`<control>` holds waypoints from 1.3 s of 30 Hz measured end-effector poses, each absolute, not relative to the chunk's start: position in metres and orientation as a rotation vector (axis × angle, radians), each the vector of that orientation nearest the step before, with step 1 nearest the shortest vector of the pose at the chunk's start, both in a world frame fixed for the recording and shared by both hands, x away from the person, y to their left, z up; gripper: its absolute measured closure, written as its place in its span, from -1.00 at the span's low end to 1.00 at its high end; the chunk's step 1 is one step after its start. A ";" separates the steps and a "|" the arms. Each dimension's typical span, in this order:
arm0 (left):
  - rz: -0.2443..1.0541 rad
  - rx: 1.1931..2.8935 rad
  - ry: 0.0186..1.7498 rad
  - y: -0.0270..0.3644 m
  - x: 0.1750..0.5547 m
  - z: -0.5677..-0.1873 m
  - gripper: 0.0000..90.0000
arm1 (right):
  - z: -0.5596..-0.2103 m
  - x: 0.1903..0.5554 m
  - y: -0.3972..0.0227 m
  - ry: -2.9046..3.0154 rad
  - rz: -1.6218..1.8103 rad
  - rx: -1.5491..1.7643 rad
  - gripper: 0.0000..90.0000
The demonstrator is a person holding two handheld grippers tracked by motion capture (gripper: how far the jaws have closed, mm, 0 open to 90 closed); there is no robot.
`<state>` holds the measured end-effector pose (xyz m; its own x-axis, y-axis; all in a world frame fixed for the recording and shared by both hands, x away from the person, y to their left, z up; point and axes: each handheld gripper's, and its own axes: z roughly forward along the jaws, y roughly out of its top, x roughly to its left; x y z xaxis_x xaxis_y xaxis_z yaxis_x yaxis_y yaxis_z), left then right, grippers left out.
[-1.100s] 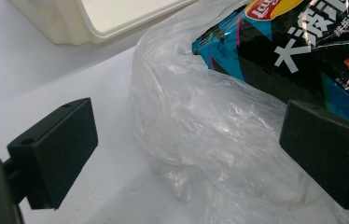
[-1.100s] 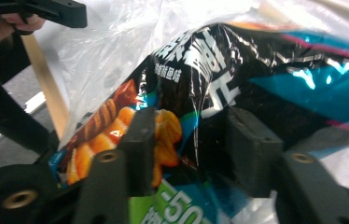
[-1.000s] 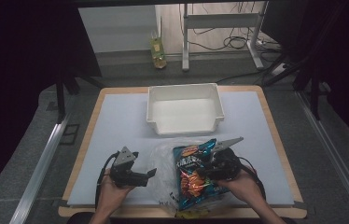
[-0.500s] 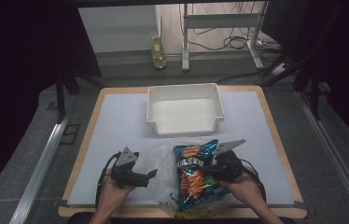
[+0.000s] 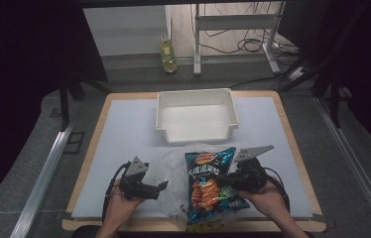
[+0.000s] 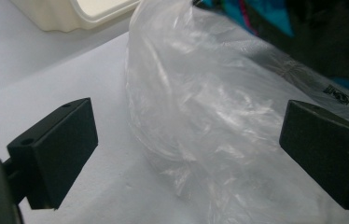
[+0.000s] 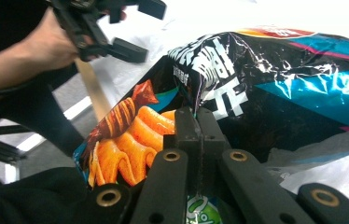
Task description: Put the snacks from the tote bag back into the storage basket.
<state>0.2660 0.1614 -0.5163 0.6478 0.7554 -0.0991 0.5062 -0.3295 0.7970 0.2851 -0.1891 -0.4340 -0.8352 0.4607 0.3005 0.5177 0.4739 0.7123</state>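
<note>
A blue and orange chip bag (image 5: 208, 186) stands tilted up at the table's front, partly over a crumpled clear plastic bag (image 5: 173, 168). My right gripper (image 5: 227, 179) is at the chip bag's right side. In the right gripper view its jaws are shut (image 7: 199, 122) on a fold of the chip bag (image 7: 275, 79). My left gripper (image 5: 157, 189) lies low at the plastic bag's left edge. In the left gripper view its black fingers (image 6: 53, 149) stand wide apart and open (image 6: 186, 154), with the clear plastic bag (image 6: 196, 107) loose between them, untouched.
An empty white bin (image 5: 196, 116) sits at the table's back middle, just beyond the bags. The pale mat (image 5: 124, 134) covers the wooden table, whose front edge runs just under my hands. The other hand and left gripper (image 7: 116, 28) show in the right gripper view.
The chip bag has come up a little off the table with my right gripper pinched on it. The left gripper has stayed where it was.
</note>
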 end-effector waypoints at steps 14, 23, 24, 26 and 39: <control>0.386 2.059 0.983 0.156 0.266 -0.519 -0.91 | -0.427 0.265 -0.199 -2.626 -1.307 -0.838 1.00; 0.366 2.005 0.967 0.158 0.265 -0.515 -0.93 | -0.413 0.268 -0.205 -2.650 -1.388 -0.871 1.00; 0.365 1.999 0.968 0.158 0.265 -0.515 -0.94 | -0.412 0.269 -0.204 -2.653 -1.401 -0.865 1.00; 0.366 1.997 0.964 0.159 0.264 -0.513 -0.94 | -0.409 0.272 -0.203 -2.663 -1.415 -0.861 1.00; 0.410 1.952 0.969 0.163 0.261 -0.508 -0.97 | -0.406 0.299 -0.189 -2.701 -1.514 -0.845 1.00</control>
<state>0.2607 0.1635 -0.5078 0.6392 0.7639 -0.0884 0.4690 -0.2962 0.8320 0.2989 -0.1890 -0.4055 -0.8593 0.4745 0.1907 0.4103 0.4170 0.8110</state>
